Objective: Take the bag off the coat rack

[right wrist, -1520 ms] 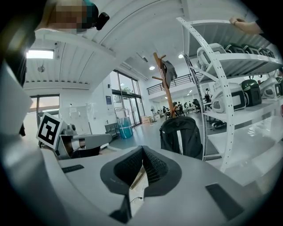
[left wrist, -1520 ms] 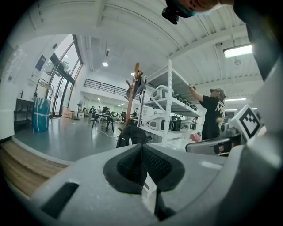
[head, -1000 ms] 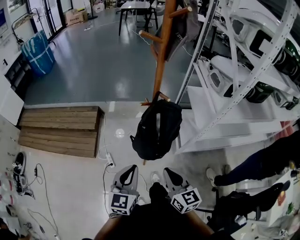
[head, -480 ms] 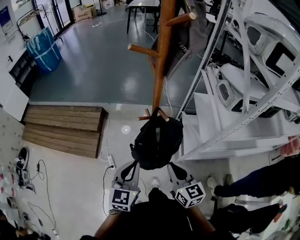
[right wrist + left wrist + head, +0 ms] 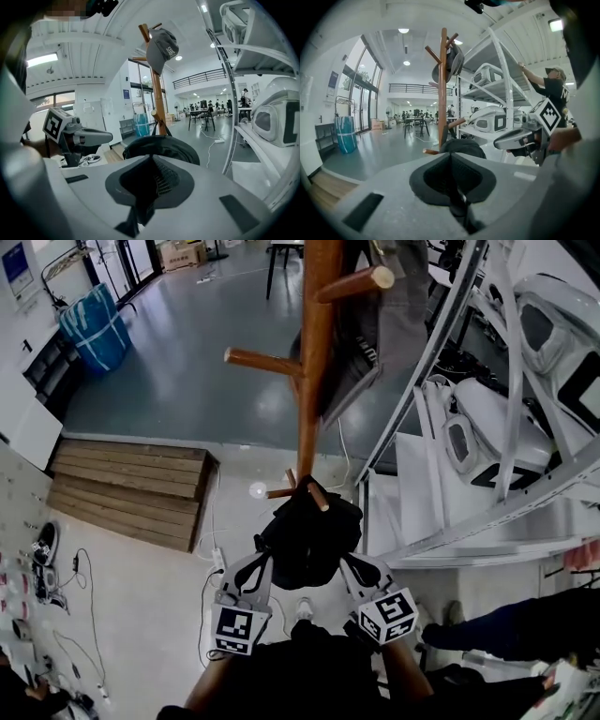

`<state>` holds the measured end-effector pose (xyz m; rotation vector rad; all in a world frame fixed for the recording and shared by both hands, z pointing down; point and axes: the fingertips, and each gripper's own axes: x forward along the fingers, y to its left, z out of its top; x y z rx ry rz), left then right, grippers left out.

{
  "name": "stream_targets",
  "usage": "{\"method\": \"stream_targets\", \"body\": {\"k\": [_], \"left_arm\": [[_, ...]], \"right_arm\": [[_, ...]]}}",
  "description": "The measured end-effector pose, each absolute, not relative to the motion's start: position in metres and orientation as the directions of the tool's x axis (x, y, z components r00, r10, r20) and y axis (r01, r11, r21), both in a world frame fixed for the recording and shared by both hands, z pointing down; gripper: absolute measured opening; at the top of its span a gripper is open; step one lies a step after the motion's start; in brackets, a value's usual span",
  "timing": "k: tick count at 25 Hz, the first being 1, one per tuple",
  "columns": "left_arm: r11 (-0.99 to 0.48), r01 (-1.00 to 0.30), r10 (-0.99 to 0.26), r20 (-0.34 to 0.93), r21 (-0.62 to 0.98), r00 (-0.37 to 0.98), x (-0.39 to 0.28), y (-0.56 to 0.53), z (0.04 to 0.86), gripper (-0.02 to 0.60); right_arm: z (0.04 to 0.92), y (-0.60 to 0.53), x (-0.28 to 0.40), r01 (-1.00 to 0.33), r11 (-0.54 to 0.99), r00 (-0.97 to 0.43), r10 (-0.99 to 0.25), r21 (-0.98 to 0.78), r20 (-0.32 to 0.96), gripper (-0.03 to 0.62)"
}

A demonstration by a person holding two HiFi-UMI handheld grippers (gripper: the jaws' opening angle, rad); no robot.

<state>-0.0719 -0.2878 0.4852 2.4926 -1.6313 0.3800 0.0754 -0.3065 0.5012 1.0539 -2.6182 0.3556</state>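
Approach stage, I judge. I am holding left claw (image 5: 262,564) and right claw (image 5: 352,567) pressed together, empty, flanking the bag (image 5: 309,542), which is hanging at twelve o'clock on a low peg (image 5: 317,495) of the rack (image 5: 314,362). Next: spreading jaws, lifting its loop.

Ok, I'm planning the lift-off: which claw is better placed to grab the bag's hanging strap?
Right, probably. The right claw faces the bag with its strap on the peg in plain view ahead; the left claw is as near but sees mostly the bag's bulk. Both are shut.
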Motion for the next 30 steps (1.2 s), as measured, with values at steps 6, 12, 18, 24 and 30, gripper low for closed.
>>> {"method": "stream_targets", "body": {"k": [6,12,18,24,30], "left_arm": [[-0.460,-0.888,-0.831,0.362,-0.022,0.422,-0.070,-0.318,0.489,0.020],[-0.504,-0.860,-0.803,0.410,-0.079,0.432,-0.066,-0.340,0.493,0.110],[-0.525,-0.849,-0.741,0.522,-0.059,0.422,-0.067,-0.345,0.520,0.110],[-0.504,-0.860,-0.739,0.556,-0.083,0.380,-0.071,-0.355,0.529,0.126],[-0.514,-0.855,-0.720,0.575,-0.066,0.388,-0.069,-0.364,0.538,0.126]], "right_arm": [[0.501,-0.341,0.079,-0.648,0.757,-0.719,-0.570,-0.086,0.397,0.015],[0.508,-0.371,0.085,-0.597,0.802,-0.700,-0.530,0.013,0.478,0.097],[0.511,-0.395,0.085,-0.571,0.818,-0.686,-0.519,0.064,0.510,0.149],[0.525,-0.409,0.086,-0.555,0.830,-0.682,-0.489,0.050,0.545,0.175],[0.541,-0.417,0.086,-0.541,0.841,-0.686,-0.453,0.019,0.570,0.186]]}}
